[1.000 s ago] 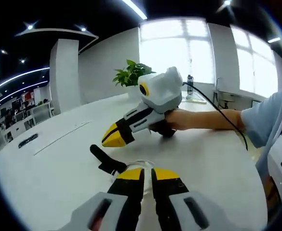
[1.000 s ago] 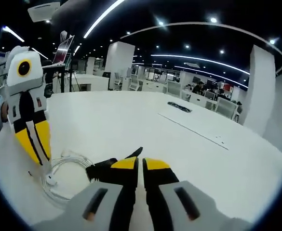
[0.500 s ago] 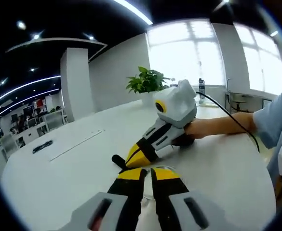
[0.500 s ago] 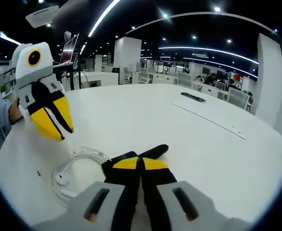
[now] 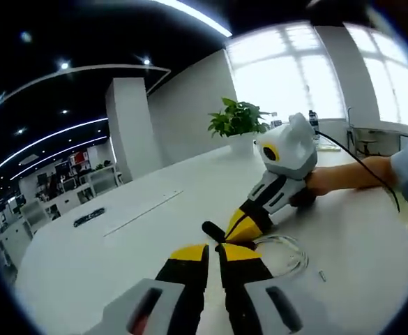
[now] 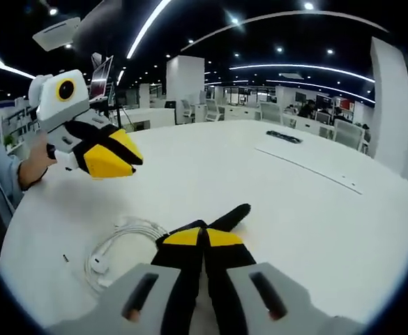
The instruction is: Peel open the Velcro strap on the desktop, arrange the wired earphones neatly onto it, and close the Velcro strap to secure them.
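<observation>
The black Velcro strap lies on the white desktop, its free end sticking out just past the right gripper, whose jaws are pressed together on the strap's near part. In the left gripper view the same strap pokes out beside the right gripper's yellow tip. The step in hand looks like the peel: it goes best if the right gripper pins one layer flat while the other layer is pulled back along the strap's length, low and slow, so the strap does not drag across the desktop.

The wired earphones lie in a loose white coil to the left of the right gripper, close to the strap; their cable could snag if the strap slides. The left gripper hovers above the desktop beyond the coil, jaws drawn together and holding nothing, well placed to come down for the free end.

Farther off stand a potted plant and office desks, none in the way.
</observation>
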Available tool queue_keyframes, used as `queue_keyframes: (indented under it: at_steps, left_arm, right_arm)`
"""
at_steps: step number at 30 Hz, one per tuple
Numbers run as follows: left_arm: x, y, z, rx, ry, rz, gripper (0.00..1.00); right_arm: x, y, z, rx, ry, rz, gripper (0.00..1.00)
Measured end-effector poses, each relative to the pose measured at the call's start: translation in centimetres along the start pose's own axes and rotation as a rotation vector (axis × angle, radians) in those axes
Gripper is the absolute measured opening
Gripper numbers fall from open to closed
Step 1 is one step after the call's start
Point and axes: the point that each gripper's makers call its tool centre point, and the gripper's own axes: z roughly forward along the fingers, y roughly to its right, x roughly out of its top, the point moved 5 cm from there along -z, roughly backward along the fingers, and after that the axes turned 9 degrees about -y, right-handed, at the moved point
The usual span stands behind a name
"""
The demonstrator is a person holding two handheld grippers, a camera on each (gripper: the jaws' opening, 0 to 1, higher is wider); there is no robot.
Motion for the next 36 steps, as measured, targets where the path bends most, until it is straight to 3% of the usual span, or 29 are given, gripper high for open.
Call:
queue_keyframes:
  at_steps: [4,8,12,18,21,27,36]
  left_arm:
    - [0.2,-1.4,-1.0,0.038,0.008,-0.019,0.10]
    - [-0.1,-2.8,-2.8,0.099,0.029,-0.040,0.10]
    - [0.0,-4.8,-5.1,0.192,0.069,-0.083,0.10]
    - [1.5,-7.9,-9.0,0.376,0.141,-0.111,0.10]
    - [2.1,-8.3,-10.9,0.451,0.197,-0.106,0.10]
    - [2.6,-9.5,-13.5,0.611,0.238,-0.060,0.14]
    - [1.9,-10.5,-14.5,0.665,0.266,-0.102,0.17]
  right_arm:
    - [0.1,0.5,-0.9,-0.062,-0.025,0.004,0.03]
    - [-0.1,1.9,-2.5,-0.156,-0.047,0.095,0.03]
    - [0.7,3.0,-5.0,-0.198,0.033,0.168,0.03]
    - [3.1,3.7,-10.0,-0.264,0.182,0.233,0.04]
    - [4.0,4.1,-12.3,-0.322,0.238,0.225,0.05]
    - [5.1,4.1,-16.7,-0.443,0.351,0.208,0.07]
    - [4.9,4.9,-19.1,-0.526,0.411,0.220,0.13]
